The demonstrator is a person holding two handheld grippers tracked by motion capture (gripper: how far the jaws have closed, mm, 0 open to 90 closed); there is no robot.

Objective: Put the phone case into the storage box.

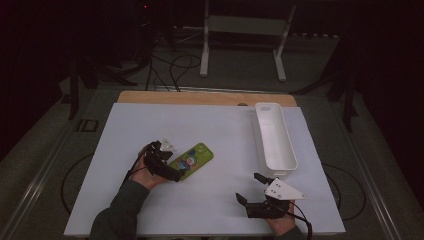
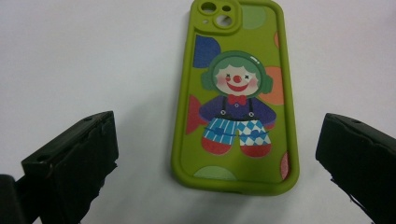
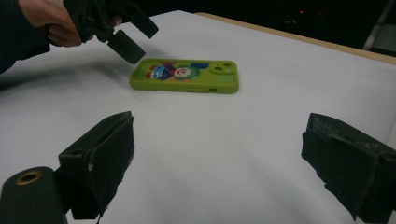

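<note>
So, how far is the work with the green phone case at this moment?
Early stage. Nothing looks done yet: the green phone case lies flat on the white sheet, not gripped. In hand: the left gripper is at its near end, jaws open on either side. The right gripper waits open, apart. Left: closing, lifting, perhaps moving it to the white tray.

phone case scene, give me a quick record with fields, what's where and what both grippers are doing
phone case: green, clown print facing up, flat on the white sheet
left gripper: open, at the case's near end, jaws not touching it
right gripper: open, holding nothing, apart from the case
white bin: long, on the sheet's right side, nothing seen inside
table: wooden edge visible beyond the sheet
</note>
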